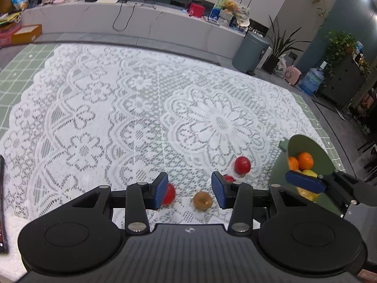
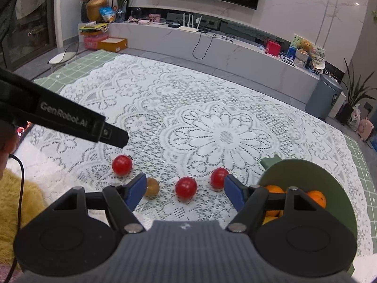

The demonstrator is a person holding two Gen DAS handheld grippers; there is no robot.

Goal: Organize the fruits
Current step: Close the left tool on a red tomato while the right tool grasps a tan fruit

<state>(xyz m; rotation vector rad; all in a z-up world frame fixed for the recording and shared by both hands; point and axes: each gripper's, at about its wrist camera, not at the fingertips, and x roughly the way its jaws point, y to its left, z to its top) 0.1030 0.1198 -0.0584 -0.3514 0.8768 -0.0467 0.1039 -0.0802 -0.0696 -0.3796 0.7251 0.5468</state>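
Three red fruits and a brown one lie on the white lace cloth [image 1: 212, 118]. My left gripper [image 1: 190, 191] is open above the brown fruit [image 1: 203, 200], which shows between its pads untouched. One red fruit [image 1: 169, 193] peeks from behind its left finger, another [image 1: 229, 178] from behind its right finger, and a third [image 1: 242, 165] lies farther off. My right gripper [image 2: 185, 193] is open, with a red fruit [image 2: 186, 187] in the gap, not pressed. A green bowl [image 2: 306, 172] at the right holds oranges [image 2: 317, 198] and yellow fruit [image 1: 308, 173].
One finger of the left gripper [image 2: 113, 135] crosses the right wrist view at the left. A finger of the right gripper [image 1: 304, 182] hangs before the bowl. A yellow fluffy rug [image 2: 14, 200] and a dark flat object [image 1: 2, 202] lie at the left. A grey bin [image 2: 324, 96] stands beyond the cloth.
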